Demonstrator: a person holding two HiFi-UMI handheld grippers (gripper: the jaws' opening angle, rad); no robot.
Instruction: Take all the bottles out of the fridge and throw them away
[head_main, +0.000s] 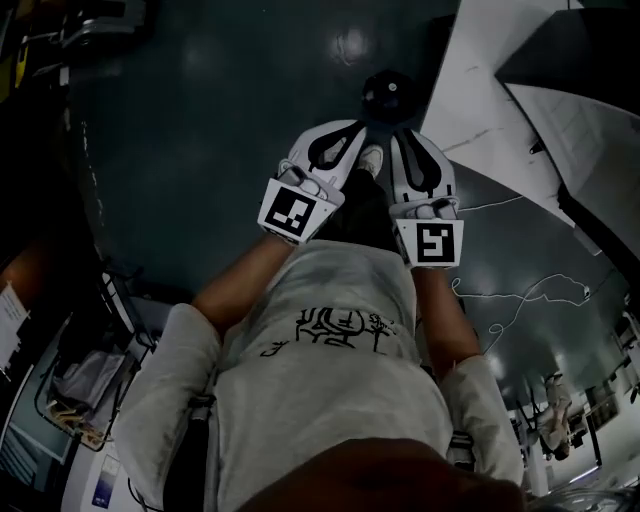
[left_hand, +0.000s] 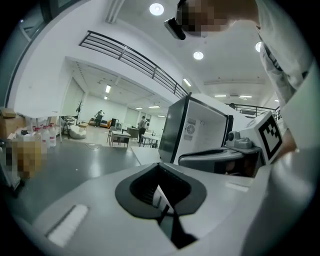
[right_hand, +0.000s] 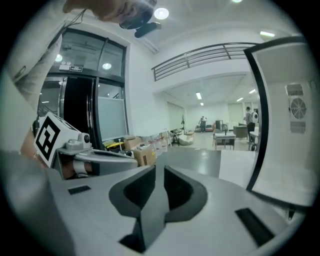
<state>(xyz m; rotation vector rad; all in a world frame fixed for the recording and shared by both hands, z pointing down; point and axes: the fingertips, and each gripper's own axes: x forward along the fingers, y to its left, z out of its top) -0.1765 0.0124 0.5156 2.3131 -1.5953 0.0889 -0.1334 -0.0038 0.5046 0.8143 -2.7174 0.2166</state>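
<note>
One fridge (left_hand: 197, 132), well apart from left gripper (left_hand: 161, 192) and right gripper (right_hand: 157, 186), two in all.

Fridge upright, white face with dark edge, ahead and right of the left gripper, hard against the right edge of the right gripper view; inside hidden. Broad grey floor (left_hand: 85, 160) open to its left, several cardboard boxes (right_hand: 142, 154) along the far wall. Left gripper closed together, empty; right gripper narrowed to a slit, nothing between. Both held side by side before the chest.

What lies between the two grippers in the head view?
In the head view, the gap between the left gripper and the right gripper shows the person's dark trouser leg and white shoe.
</note>
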